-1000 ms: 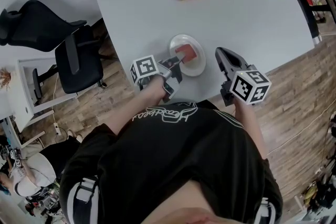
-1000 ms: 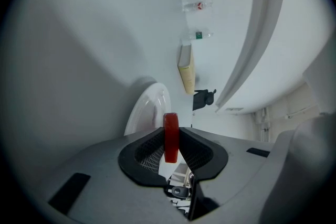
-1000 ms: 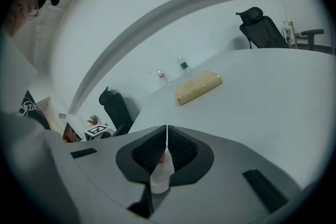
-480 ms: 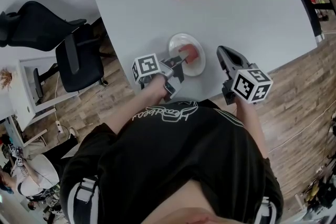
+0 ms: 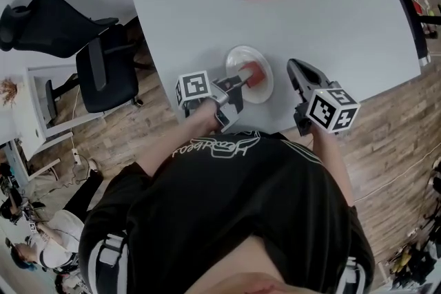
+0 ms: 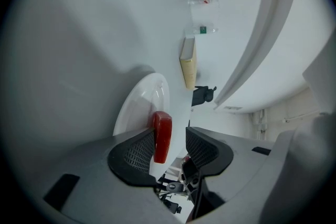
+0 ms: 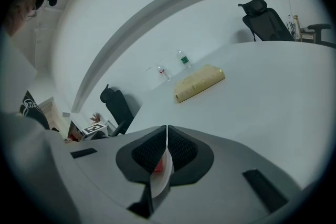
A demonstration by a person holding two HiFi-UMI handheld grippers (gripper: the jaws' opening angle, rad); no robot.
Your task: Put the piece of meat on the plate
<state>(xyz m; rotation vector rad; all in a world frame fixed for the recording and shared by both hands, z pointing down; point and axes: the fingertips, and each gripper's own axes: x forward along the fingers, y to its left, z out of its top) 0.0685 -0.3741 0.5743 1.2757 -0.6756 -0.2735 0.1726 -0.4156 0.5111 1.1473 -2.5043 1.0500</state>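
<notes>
We reach both forearms forward, grippers side by side, angled slightly down. Left gripper (image 5: pixel 238 83) (image 6: pixel 170 131): jaws have just been opening, piece of meat (image 6: pixel 161 136) between them, one pad clear of it. Right gripper (image 5: pixel 295 67) (image 7: pixel 167 136): jaws together, nothing gripped.

Only a sliver of plate (image 7: pixel 166 177) and meat (image 7: pixel 157 167) past closed jaws of right gripper (image 7: pixel 167 129), 2 bottles (image 7: pixel 184 59) at 12 o'clock too small to read
</notes>
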